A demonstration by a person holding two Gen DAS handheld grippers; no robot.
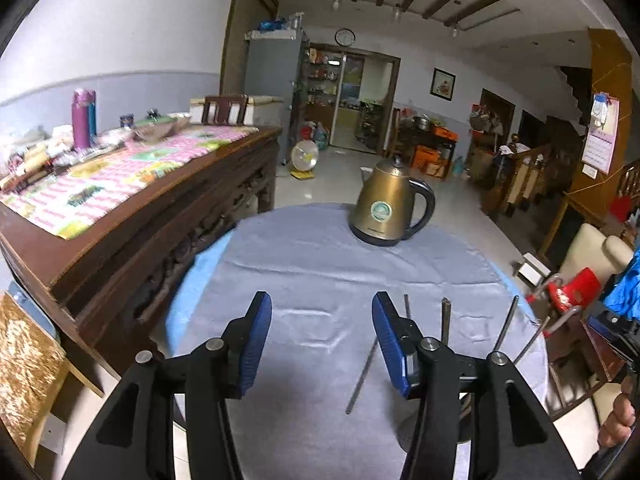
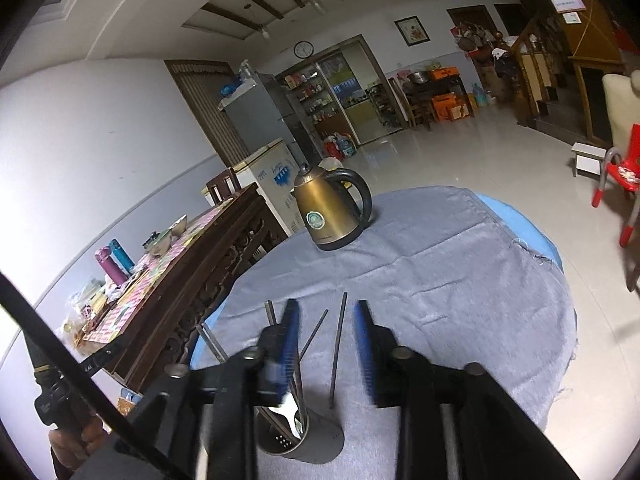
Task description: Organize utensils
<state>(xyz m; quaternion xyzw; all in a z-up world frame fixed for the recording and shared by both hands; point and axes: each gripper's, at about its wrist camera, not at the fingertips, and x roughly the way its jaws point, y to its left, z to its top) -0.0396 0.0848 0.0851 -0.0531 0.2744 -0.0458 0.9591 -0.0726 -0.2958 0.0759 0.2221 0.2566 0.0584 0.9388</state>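
My left gripper (image 1: 322,320) is open over the grey cloth (image 1: 312,264), with nothing between its blue pads (image 1: 256,328). A thin metal chopstick (image 1: 362,376) lies flat on the cloth just inside its right finger. More sticks (image 1: 446,320) stand up behind that finger. My right gripper (image 2: 328,336) is also open. A chopstick (image 2: 338,344) lies on the cloth in the gap between its jaws, and neither pad touches it. Below its left finger stands a metal utensil holder (image 2: 308,436) with a spoon and several sticks in it.
A brass-coloured kettle (image 1: 386,204) (image 2: 332,208) stands at the far side of the round table. A dark wooden sideboard (image 1: 120,216) crowded with items runs along the left. A red chair (image 2: 624,176) stands on the floor to the right. A hand (image 1: 616,416) shows at the right edge.
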